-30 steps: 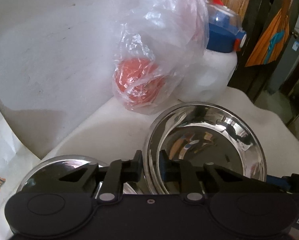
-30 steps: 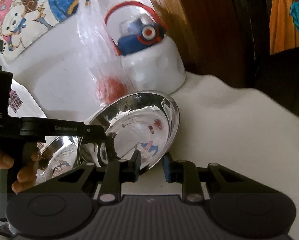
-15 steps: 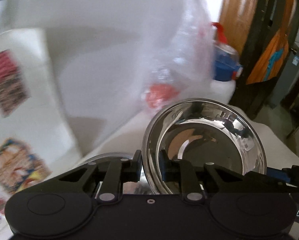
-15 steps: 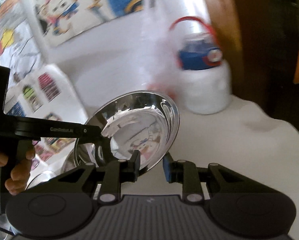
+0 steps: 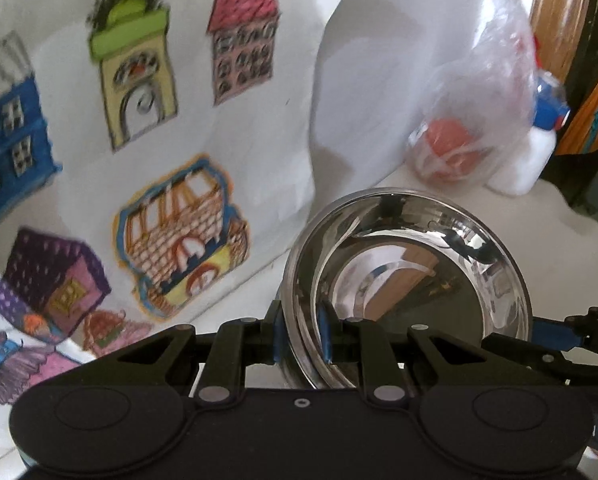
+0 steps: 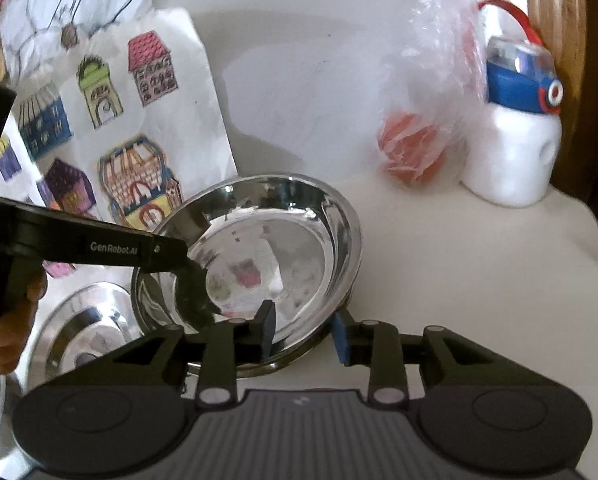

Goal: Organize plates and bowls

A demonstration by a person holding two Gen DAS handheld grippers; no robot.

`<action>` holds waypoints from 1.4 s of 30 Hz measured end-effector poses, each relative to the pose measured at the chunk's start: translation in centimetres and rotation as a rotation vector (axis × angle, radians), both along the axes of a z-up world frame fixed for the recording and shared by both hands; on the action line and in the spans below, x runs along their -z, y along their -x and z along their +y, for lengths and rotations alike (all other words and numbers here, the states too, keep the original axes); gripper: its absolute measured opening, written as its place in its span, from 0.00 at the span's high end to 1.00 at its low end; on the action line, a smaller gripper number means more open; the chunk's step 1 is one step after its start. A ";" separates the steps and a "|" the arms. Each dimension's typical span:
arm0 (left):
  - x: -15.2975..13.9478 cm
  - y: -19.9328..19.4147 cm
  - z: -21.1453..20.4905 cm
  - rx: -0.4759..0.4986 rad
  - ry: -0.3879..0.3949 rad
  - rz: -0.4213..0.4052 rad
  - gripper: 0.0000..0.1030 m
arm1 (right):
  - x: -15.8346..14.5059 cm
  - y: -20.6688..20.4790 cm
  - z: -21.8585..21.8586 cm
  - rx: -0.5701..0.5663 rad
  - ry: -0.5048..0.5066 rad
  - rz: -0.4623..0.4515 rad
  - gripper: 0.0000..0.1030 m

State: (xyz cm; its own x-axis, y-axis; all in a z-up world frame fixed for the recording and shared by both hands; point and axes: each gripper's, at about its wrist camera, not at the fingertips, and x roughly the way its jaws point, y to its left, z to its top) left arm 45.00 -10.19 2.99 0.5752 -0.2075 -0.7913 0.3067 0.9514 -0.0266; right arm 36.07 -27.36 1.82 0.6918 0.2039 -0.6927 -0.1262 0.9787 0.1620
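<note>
A shiny steel bowl fills the middle of both wrist views, tilted a little over the white tabletop. My left gripper is shut on its near rim, one blue pad inside and one outside; in the right wrist view it reaches in from the left. My right gripper straddles the opposite rim. Its jaws are opening, and the pads stand clear of the metal on both sides. A second steel rim shows just under the bowl.
Another steel dish lies at the left, beside the hand that holds the left gripper. A clear plastic bag with something red and a white bottle with a blue lid stand at the back right. Paper with coloured house drawings leans behind.
Both grippers carried the bowl to the left: the bag and bottle slid to the right in both views and the house drawings came into view. The right jaws spread off the rim.
</note>
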 end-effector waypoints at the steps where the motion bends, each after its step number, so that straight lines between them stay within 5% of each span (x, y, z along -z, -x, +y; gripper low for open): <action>1: 0.2 -0.1 0.2 -0.001 0.000 0.005 0.81 | 0.0 0.2 0.1 -0.001 0.009 0.001 0.65; 19: 0.8 0.7 -0.7 0.030 -0.066 -0.038 0.80 | 0.2 -0.2 3.3 -0.026 0.250 0.009 0.56; 24: 0.4 1.0 -0.8 0.035 -0.057 -0.049 0.79 | 0.3 0.4 3.5 -0.028 0.274 -0.030 0.34; 29: -0.1 1.5 0.4 0.015 -0.020 -0.055 0.68 | -0.8 1.7 3.3 -0.010 0.249 -0.074 0.18; 37: -2.8 4.3 2.6 0.012 0.018 -0.130 0.31 | -4.0 6.0 3.9 0.003 0.209 -0.202 0.01; 42: -4.8 6.9 4.3 0.008 0.027 -0.217 0.16 | -6.2 9.3 5.2 0.006 0.188 -0.280 0.00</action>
